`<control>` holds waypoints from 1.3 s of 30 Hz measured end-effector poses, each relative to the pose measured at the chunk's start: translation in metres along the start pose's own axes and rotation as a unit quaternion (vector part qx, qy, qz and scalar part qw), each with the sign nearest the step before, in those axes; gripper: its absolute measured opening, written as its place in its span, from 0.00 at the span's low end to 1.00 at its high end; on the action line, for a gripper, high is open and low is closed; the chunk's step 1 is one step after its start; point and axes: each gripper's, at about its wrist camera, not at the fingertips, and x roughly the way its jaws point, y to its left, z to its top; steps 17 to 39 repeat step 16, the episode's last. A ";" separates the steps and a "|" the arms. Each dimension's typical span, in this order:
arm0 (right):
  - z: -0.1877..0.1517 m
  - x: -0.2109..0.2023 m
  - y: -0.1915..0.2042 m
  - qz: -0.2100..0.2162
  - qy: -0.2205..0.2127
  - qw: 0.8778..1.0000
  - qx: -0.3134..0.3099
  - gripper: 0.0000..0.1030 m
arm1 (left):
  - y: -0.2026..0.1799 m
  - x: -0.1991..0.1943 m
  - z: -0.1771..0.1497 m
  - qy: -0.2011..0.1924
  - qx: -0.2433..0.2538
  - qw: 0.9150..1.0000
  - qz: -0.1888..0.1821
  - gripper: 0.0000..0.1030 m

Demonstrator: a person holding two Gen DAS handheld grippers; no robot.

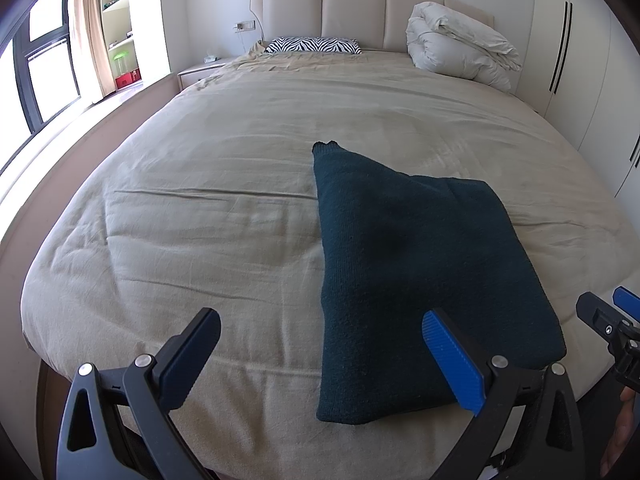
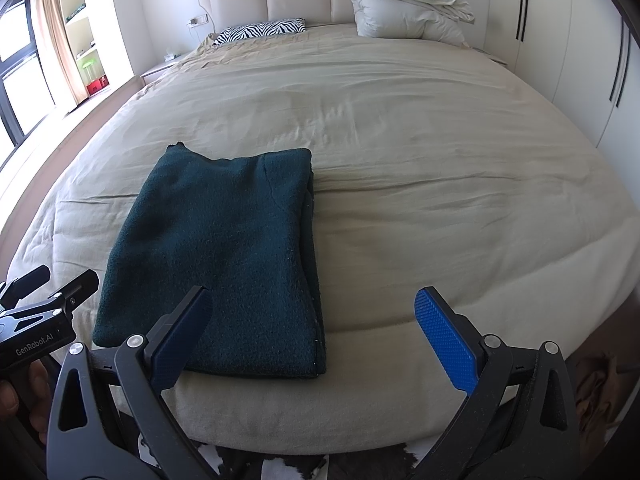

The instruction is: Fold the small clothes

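A dark green knitted garment lies folded flat near the foot of the bed; it also shows in the right wrist view. One narrow corner sticks out at its far left end. My left gripper is open and empty, held above the garment's near left edge. My right gripper is open and empty, held above the garment's near right corner. The right gripper's tip shows at the right edge of the left wrist view, and the left gripper shows at the left of the right wrist view.
The bed has a beige cover with shallow creases. A zebra-print pillow and a folded white duvet lie at the headboard. A wardrobe stands on the right, a window and shelves on the left.
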 end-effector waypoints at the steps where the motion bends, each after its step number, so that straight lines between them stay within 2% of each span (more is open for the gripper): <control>1: 0.000 0.000 0.000 0.000 0.000 1.000 0.000 1.00 | 0.001 0.000 -0.001 0.001 0.000 1.000 0.000 1.00; 39: -0.005 0.003 -0.004 -0.001 0.004 1.000 0.002 1.00 | -0.003 0.002 -0.001 0.002 0.002 1.000 0.002 1.00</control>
